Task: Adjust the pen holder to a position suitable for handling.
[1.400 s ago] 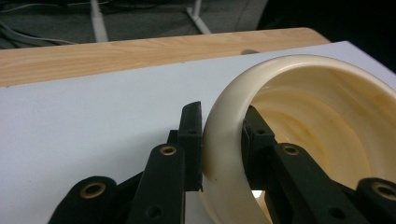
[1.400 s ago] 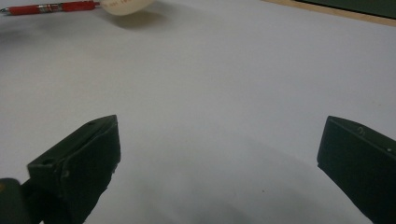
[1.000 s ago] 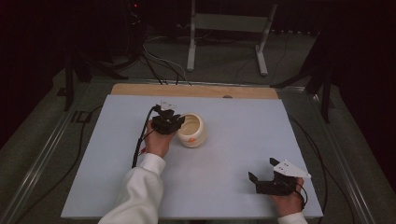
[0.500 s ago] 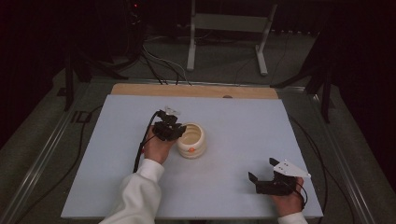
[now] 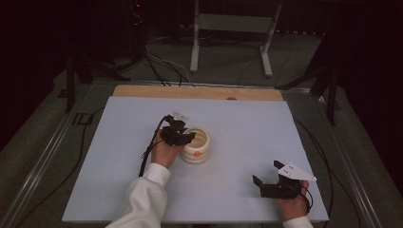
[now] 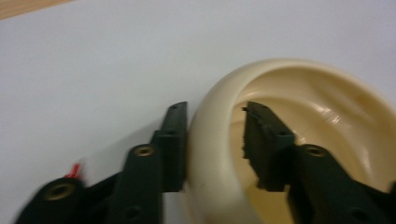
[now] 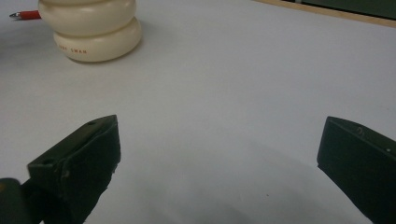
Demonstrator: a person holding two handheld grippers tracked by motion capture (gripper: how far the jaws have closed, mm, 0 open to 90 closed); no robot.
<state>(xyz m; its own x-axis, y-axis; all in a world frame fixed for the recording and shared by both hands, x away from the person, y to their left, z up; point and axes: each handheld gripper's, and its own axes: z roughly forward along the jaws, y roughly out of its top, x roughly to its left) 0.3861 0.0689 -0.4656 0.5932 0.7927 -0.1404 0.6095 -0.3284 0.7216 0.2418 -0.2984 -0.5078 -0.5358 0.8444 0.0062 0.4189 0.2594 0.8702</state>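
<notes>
Pale blue table [image 5: 237,123], wooden strip along its far edge. Near the middle, upright: cream ribbed bowl [image 5: 197,145], small orange lettering low on its side ending "SWAN", the rest too small to read. Left gripper [image 5: 183,137] clamped on the bowl's rim, one jaw inside, one outside. Right gripper [image 5: 266,183] agape near the front right corner, well apart from the bowl.

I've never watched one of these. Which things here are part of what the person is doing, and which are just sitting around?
In use:
- cream ribbed pot, its wall between the jaws of the left gripper
- right gripper, open, resting on the white table board

Just lying about:
- metal stand behind the table
- floor cables
</notes>
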